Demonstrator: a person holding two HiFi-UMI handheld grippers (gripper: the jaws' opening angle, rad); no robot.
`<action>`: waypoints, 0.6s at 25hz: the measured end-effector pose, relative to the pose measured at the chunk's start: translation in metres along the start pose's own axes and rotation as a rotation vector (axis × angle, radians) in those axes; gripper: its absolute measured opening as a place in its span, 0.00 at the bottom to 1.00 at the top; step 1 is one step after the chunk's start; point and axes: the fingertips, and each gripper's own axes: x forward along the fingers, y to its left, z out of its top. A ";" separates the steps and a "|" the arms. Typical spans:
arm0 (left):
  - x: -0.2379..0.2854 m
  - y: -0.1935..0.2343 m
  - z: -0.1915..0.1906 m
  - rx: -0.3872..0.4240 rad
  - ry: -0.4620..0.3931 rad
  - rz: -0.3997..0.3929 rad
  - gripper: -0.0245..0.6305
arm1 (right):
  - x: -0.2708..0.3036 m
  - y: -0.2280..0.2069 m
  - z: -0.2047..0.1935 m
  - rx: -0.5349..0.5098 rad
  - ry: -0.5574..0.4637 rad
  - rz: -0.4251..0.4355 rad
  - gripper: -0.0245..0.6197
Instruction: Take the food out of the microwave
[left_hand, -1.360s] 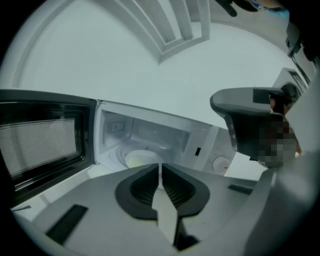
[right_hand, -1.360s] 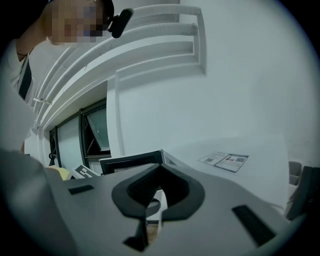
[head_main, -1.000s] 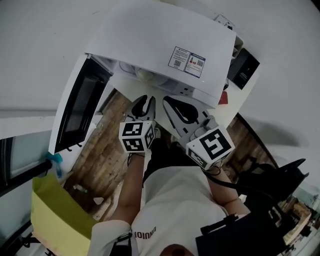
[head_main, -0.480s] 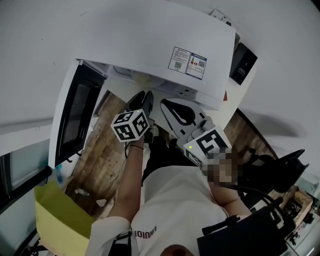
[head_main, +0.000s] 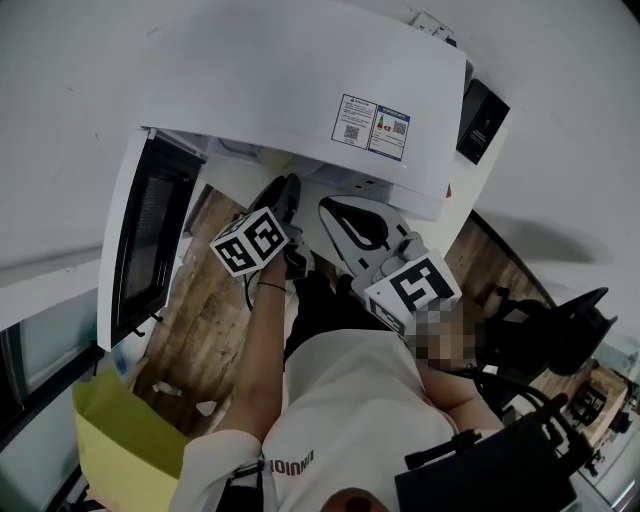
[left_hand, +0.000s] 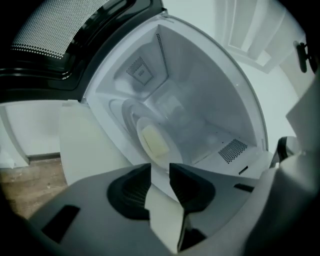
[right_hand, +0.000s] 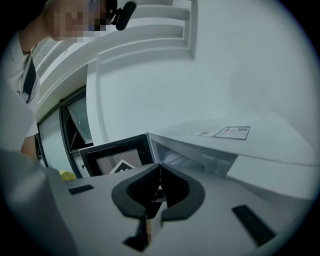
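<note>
Left gripper view looks straight into the open microwave. The food, a pale slab, lies on a plate on the cavity floor, just above the frame's centre. The left gripper sits at lower centre, short of the cavity mouth, its jaws parted by a slim gap with nothing between them. The door stands open at the upper left. In the right gripper view the right gripper has its jaws pressed together on nothing and points along the microwave's top, not into it.

The likely trouble is the pinch. The gap looks narrow, so the jaws may strike the plate's rim and push it deeper instead of closing over it. With only one edge gripped, the plate could tip as it comes out and let the food slide off. The shut right gripper is in no position to steady it. A careless reach could also knock the cavity frame or the door.
</note>
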 end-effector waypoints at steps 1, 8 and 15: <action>0.001 0.002 0.000 -0.014 0.000 0.000 0.21 | 0.000 0.000 0.000 0.001 0.002 -0.002 0.07; 0.007 0.000 0.003 -0.126 -0.013 -0.044 0.21 | 0.003 0.000 0.000 0.000 0.008 -0.004 0.07; 0.012 -0.001 0.003 -0.181 -0.016 -0.063 0.21 | 0.006 0.003 0.000 0.001 0.014 0.004 0.07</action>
